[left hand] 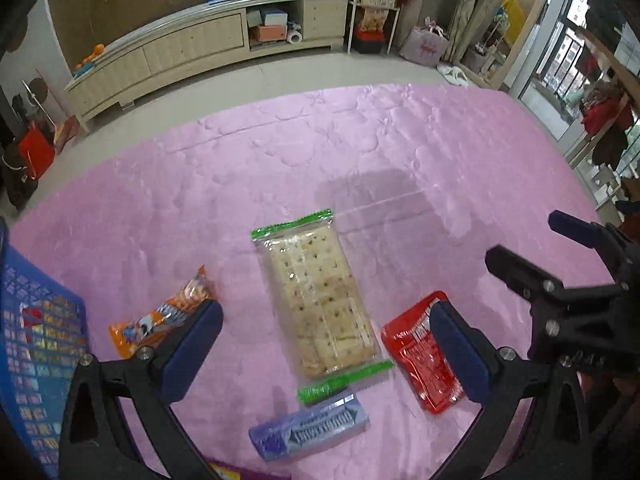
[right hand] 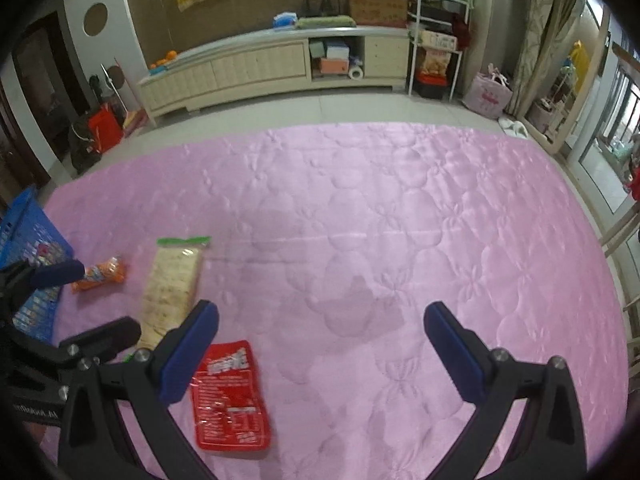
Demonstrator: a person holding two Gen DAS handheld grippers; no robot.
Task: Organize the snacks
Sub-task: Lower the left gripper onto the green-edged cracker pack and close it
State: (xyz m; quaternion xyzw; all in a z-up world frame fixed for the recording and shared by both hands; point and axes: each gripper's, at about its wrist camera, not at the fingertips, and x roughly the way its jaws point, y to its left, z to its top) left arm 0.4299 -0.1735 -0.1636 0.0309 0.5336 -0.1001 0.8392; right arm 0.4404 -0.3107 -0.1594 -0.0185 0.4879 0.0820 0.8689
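Several snacks lie on a pink quilted cloth (left hand: 360, 152). A clear cracker pack with green ends (left hand: 320, 296) lies between the fingers of my open, empty left gripper (left hand: 324, 344). A purple gum pack (left hand: 310, 426) lies below it, an orange packet (left hand: 160, 316) to the left, a red pouch (left hand: 424, 354) to the right. My right gripper (right hand: 320, 344) is open and empty above bare cloth, with the red pouch (right hand: 230, 396) by its left finger. The cracker pack (right hand: 170, 288) and orange packet (right hand: 102, 274) also show in the right wrist view.
A blue mesh basket (left hand: 36, 344) holding some packets stands at the left edge; it also shows in the right wrist view (right hand: 24, 232). The right gripper shows at the right of the left wrist view (left hand: 560, 280). A long cream cabinet (right hand: 260, 64) stands beyond the cloth.
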